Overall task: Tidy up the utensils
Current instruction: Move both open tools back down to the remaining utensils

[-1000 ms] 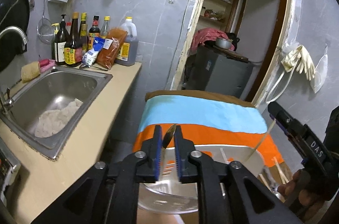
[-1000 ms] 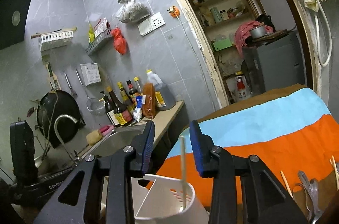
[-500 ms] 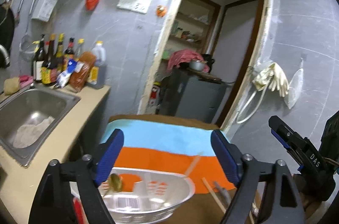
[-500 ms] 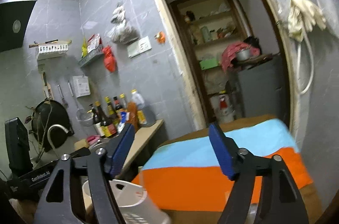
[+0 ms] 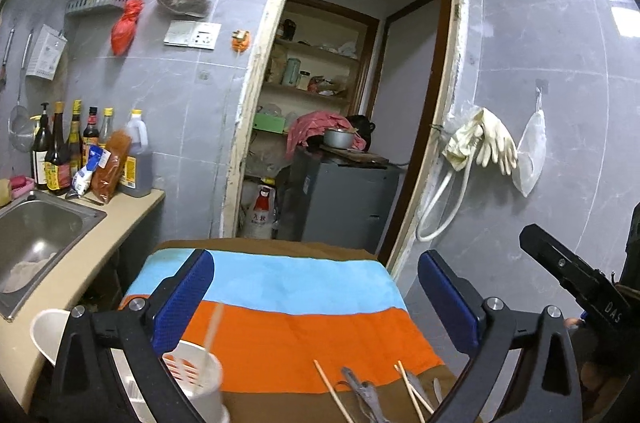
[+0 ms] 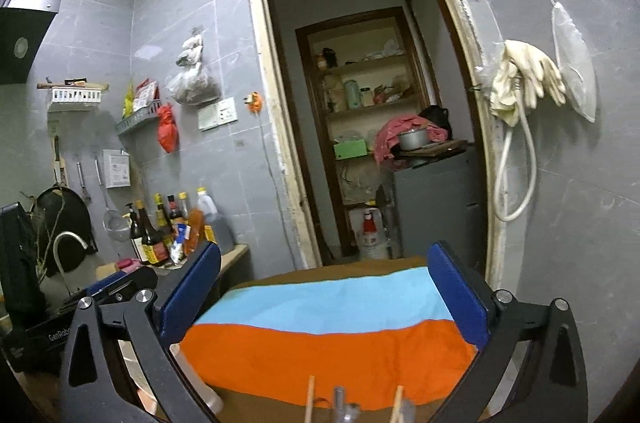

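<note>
Both the left tongs and right tongs had just opened wide, empty. Chopsticks below lay pointing away, ends cut off.

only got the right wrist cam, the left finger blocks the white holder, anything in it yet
Observer: Yes, one pale chopstick stands in the white holder, though it is blurred.
Operator: whats left loose, i only see tips
Observer: At least three loose chopsticks and a metal utensil lie on the brown band of the striped cloth.
Operator: holder upright
Observer: Upright, at the cloth's near left edge.
</note>
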`<action>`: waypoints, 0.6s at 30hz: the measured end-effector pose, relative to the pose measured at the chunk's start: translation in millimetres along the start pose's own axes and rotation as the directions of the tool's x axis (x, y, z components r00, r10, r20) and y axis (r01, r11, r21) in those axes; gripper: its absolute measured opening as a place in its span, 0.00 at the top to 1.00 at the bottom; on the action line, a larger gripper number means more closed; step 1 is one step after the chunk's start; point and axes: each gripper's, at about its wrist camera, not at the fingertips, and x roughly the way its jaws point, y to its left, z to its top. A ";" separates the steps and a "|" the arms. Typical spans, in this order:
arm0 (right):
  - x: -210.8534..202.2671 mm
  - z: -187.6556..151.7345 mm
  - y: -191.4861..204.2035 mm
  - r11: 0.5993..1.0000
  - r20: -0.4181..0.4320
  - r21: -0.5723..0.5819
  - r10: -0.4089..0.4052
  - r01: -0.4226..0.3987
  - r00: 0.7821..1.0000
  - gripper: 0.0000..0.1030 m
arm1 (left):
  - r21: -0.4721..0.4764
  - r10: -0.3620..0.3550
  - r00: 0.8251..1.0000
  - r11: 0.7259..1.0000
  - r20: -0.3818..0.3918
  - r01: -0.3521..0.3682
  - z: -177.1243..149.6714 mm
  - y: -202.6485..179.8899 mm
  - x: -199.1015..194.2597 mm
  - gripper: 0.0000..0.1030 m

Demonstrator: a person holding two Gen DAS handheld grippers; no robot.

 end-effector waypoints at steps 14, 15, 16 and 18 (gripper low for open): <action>20.3 -49.3 -81.9 0.994 -0.170 -0.005 -0.105 0.106 0.980 0.01 | 0.032 0.012 0.989 0.999 -0.145 -0.008 -60.1 -38.2 47.1 0.01; 24.4 -56.1 -88.0 0.993 -0.197 -0.002 -0.115 0.117 0.974 0.01 | 0.034 0.014 0.987 0.999 -0.163 -0.009 -65.8 -39.0 52.9 0.01; 26.2 -61.4 -92.4 0.993 -0.212 0.002 -0.117 0.121 0.970 0.01 | 0.036 0.014 0.984 0.999 -0.177 -0.008 -69.3 -39.3 58.0 0.01; 33.7 -75.8 -103.1 0.991 -0.264 0.024 -0.121 0.132 0.957 0.01 | 0.041 0.027 0.977 0.999 -0.210 -0.018 -77.8 -40.3 68.7 0.01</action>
